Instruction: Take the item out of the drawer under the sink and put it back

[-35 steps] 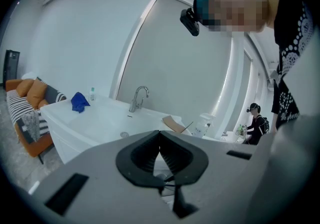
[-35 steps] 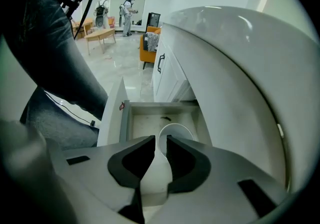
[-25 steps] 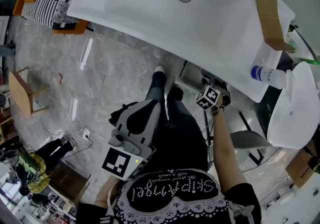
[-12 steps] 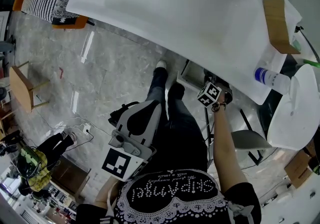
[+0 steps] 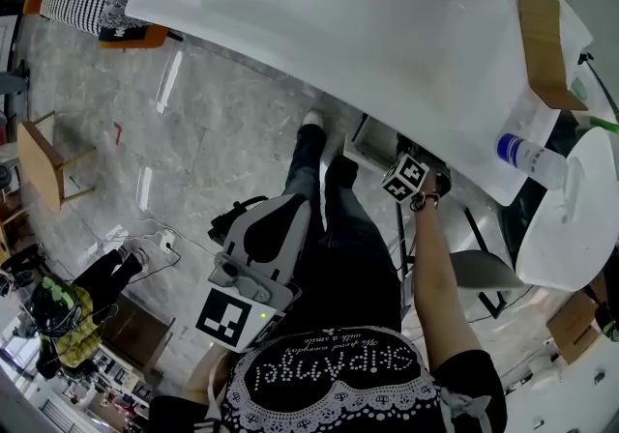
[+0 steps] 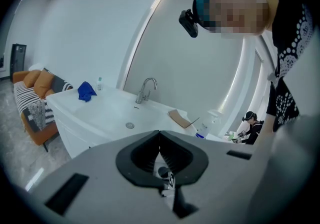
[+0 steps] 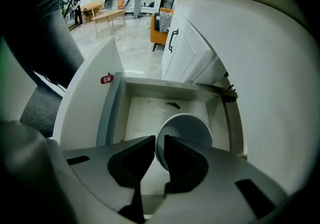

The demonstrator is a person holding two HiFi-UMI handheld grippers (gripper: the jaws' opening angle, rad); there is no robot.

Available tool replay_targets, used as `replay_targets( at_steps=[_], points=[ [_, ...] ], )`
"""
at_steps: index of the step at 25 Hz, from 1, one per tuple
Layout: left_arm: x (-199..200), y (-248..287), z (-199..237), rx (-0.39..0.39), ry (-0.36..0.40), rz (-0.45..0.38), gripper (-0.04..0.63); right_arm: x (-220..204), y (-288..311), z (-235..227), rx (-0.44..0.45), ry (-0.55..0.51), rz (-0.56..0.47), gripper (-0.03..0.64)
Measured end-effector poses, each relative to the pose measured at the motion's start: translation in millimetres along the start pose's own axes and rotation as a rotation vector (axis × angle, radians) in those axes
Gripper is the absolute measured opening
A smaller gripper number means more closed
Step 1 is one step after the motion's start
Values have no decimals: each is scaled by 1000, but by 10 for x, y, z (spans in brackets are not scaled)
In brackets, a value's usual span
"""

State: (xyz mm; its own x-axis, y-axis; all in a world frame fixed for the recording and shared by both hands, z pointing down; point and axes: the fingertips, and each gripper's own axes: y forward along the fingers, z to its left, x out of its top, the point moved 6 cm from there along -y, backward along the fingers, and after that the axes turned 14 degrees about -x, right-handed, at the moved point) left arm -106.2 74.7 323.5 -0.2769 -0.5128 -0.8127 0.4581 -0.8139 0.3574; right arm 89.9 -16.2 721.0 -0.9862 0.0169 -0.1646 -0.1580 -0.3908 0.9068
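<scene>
Glossy grey marble floor (image 5: 222, 131) mirrors streaks of ceiling light. An orange sofa (image 6: 31, 79) (striped throw (image 6: 30, 100) draped over it) meets plain white walls (image 6: 95, 28); a wooden side table (image 5: 41, 165) stands apart.

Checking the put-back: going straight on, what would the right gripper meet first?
Likely the drawer floor, through the cup that the right gripper holds by its rim; depth is unclear.
</scene>
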Motion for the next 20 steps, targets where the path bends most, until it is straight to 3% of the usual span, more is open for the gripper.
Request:
replay_targets(
  at_steps=[6, 20],
  points=[
    [9, 3, 23, 3, -7, -1, 5, 6, 8, -23, 1, -14, -4, 26],
    [18, -56, 34, -9, 0, -25, 5, 96, -160, 4, -4, 10, -21, 23]
  ],
)
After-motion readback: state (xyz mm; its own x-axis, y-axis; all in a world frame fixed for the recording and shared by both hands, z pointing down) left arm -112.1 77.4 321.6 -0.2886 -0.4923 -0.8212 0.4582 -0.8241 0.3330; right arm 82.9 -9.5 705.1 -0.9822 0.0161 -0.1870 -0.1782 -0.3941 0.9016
